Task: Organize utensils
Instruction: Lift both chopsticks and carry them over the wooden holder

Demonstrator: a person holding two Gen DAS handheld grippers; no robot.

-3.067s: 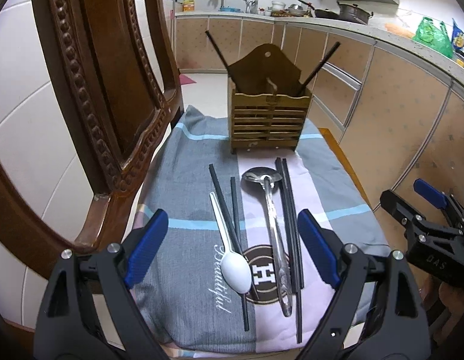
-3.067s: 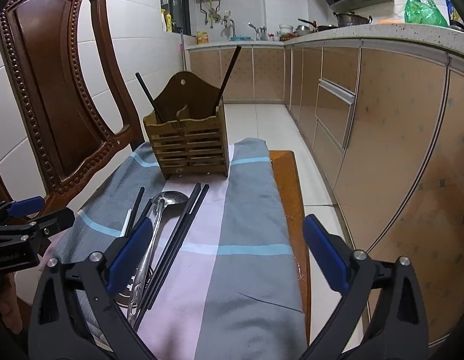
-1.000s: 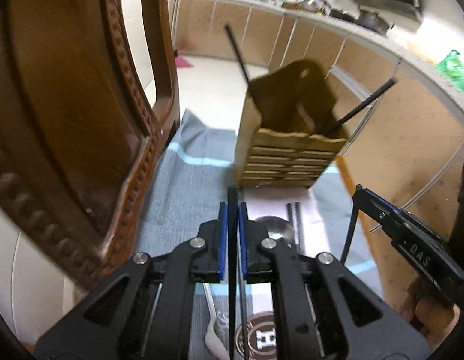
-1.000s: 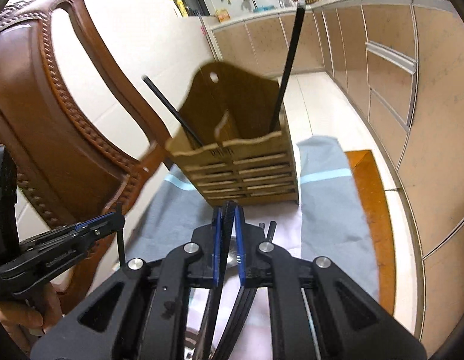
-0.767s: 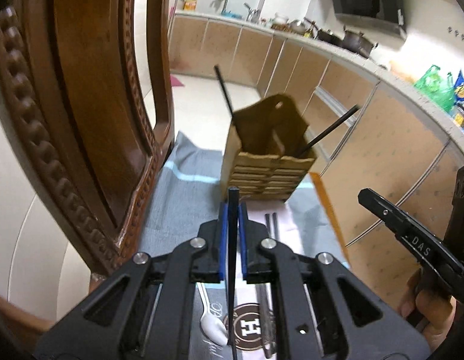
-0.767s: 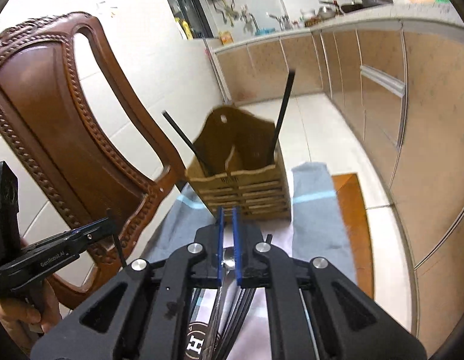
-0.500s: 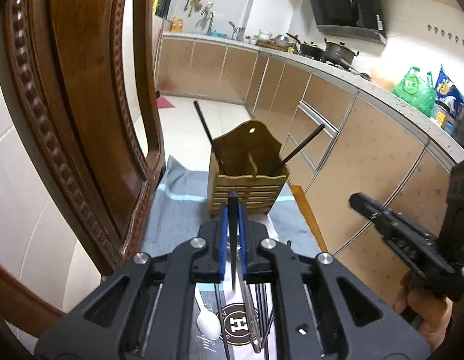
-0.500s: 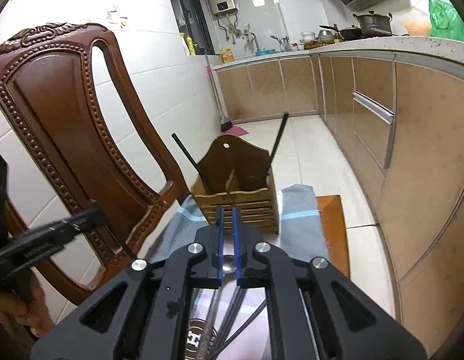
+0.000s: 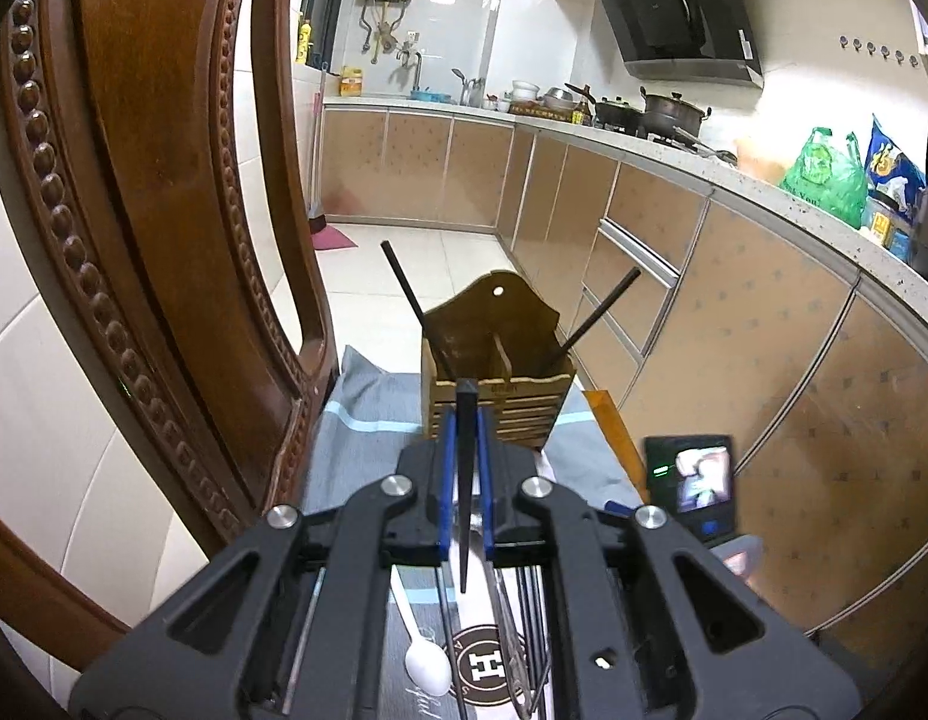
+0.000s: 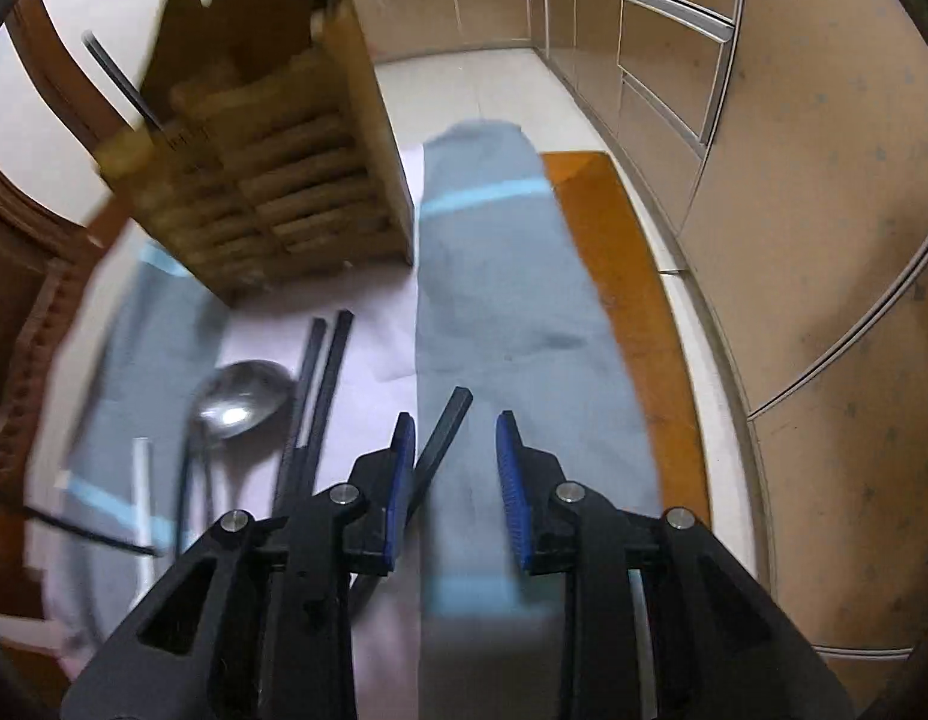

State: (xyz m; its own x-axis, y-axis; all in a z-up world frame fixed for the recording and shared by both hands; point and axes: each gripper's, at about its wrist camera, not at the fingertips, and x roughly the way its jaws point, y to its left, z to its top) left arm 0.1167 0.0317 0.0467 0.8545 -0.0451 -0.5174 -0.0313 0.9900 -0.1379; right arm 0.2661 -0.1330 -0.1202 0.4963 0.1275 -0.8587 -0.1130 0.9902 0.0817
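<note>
My left gripper [image 9: 465, 420] is shut on a black chopstick [image 9: 465, 480], held high and pointing at the wooden utensil holder [image 9: 496, 387], which has a black chopstick leaning out of each side. My right gripper [image 10: 455, 441] is open, low over the cloth; a black chopstick [image 10: 443, 429] lies against its left finger [image 10: 401, 468]. The holder [image 10: 266, 162] is close, ahead and to the left. Two black chopsticks [image 10: 320, 384], a steel ladle [image 10: 239, 399] and a white spoon [image 9: 425, 654] lie on the cloth.
The utensils lie on a grey and pink cloth [image 10: 505, 276] over a wooden seat [image 10: 613, 240]. A carved chair back [image 9: 164, 240] rises at the left. Kitchen cabinets [image 9: 763, 360] run along the right. The right gripper's camera screen [image 9: 697, 480] shows in the left view.
My right gripper has dropped low over the cloth and opened, so its chopstick is loose. My left gripper has risen slightly, still shut on its chopstick.
</note>
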